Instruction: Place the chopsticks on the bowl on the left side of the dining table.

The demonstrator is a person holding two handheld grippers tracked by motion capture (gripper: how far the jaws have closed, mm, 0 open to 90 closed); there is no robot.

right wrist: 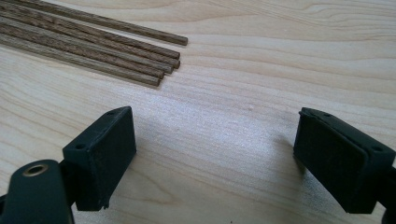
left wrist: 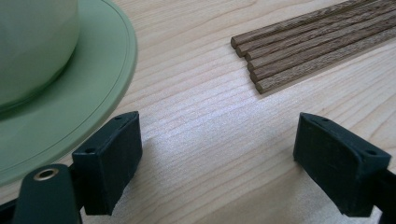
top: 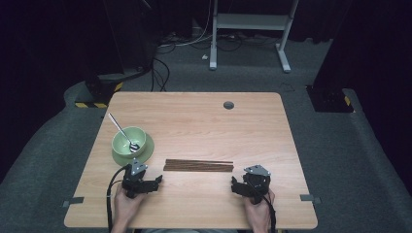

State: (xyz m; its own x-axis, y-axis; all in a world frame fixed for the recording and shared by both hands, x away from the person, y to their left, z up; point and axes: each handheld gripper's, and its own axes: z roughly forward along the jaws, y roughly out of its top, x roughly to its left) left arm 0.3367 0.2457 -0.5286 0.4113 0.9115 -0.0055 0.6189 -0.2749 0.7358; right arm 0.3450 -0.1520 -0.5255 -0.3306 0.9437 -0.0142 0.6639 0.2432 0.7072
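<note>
A bundle of dark wooden chopsticks [top: 198, 165] is laid flat on the tabletop [top: 204, 121], parallel to the near edge and roughly midway between the left and right edges. The left gripper [top: 156, 181] is set near the sticks' left ends, slightly nearer the near edge; the right gripper [top: 234, 185] is set near their right ends, likewise nearer the near edge. No stick is touched by either gripper.

In the left gripper view the left gripper [left wrist: 218, 154] is seen released, jaws spread wide over bare wood, with the chopsticks [left wrist: 317, 42] beyond and toward the upper right, clear of the jaws. In the right gripper view the right gripper [right wrist: 215, 154] is also seen released, jaws wide apart with nothing between them, and the chopsticks [right wrist: 93, 44] are seen ahead at upper left.

The exact stick count cannot be fixed from the high view; the far ends are cut off in both gripper views. A green bowl [top: 128, 141] on a green saucer [top: 146, 154] is placed near the left edge, with a metal spoon [top: 122, 132] leaning in it. In the left gripper view the saucer [left wrist: 100, 88] is partly cut off and its rim is partly covered by one jaw.

Both grippers are held low over the tabletop near the near edge, angled inward toward each other, each gripped by a hand [top: 127, 204] entering from the near edge.
</note>
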